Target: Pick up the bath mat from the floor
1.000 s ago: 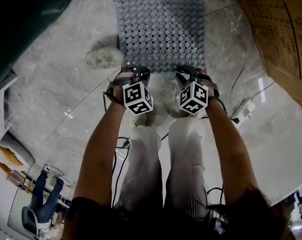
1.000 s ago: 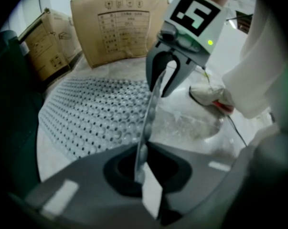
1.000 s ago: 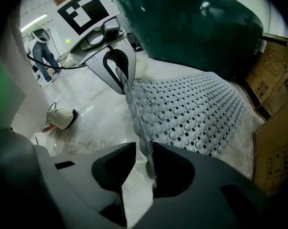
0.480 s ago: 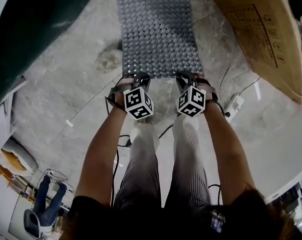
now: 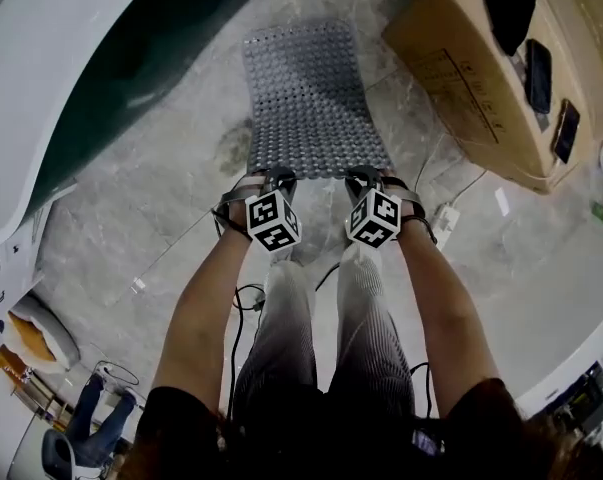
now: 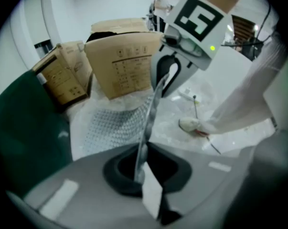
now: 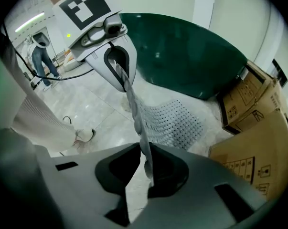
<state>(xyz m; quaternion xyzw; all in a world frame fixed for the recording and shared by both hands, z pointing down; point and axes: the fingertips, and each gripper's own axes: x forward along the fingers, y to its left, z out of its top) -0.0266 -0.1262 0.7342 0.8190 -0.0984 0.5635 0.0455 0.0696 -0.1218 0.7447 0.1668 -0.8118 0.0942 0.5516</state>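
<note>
The marble floor (image 5: 161, 198) fills the head view, with a dark green tub (image 5: 131, 58) curving along its left side and a big cardboard box (image 5: 471, 78) standing at its right. Between them lies the grey bath mat (image 5: 311, 98), its far end flat on the floor near the tub and its near edge raised off it.

The left tool (image 6: 141, 163) is clamped together on the near-left corner of the mat. The right tool (image 7: 144, 159) has the near-right corner between its jaws, which are closing, and the pads already look pressed on the sheet. The edge runs between the two tools as a wavy strip.

The mat reads as a thin, perforated rubbery sheet: light, floppy, likely to sag and drag its far end as it rises. Its knobbed underside may cling to the smooth stone, so it will probably peel away rather than lift in one piece. The two near corners seem the right hold, pinched deep enough that the soft edge cannot slide out.
</note>
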